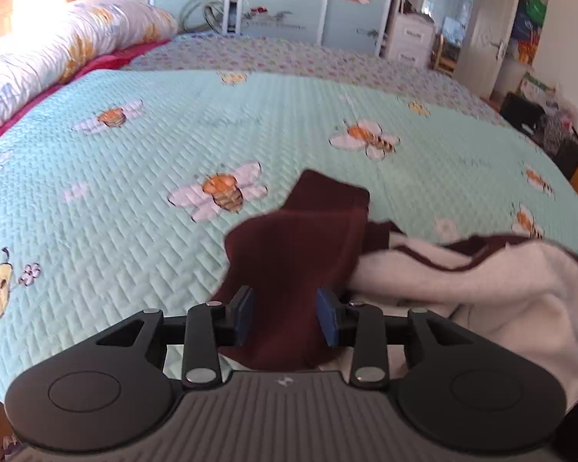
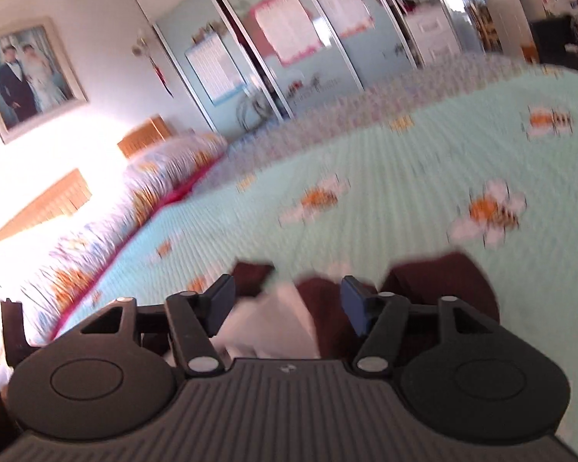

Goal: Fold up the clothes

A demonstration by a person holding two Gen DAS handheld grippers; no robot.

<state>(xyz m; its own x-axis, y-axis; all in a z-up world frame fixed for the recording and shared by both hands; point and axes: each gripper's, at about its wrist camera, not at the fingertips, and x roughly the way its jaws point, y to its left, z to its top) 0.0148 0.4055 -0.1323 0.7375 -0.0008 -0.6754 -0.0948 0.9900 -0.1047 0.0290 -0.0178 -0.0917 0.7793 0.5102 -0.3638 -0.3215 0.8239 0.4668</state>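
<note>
A maroon garment (image 1: pixel 296 246) with pale fleece lining lies crumpled on the bee-print bedspread (image 1: pixel 250 123), near its front edge. The left gripper (image 1: pixel 285 315) and right gripper (image 2: pixel 287 304) both hover over the garment, jaws spread, pinching nothing.

Each black hand-held gripper (image 1: pixel 285 315) has blue pads (image 1: pixel 327 317).

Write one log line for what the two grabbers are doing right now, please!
left gripper: jaws open over maroon garment | right gripper: jaws open, same garment below | garment: crumpled on bee quilt | fold: not started
</note>
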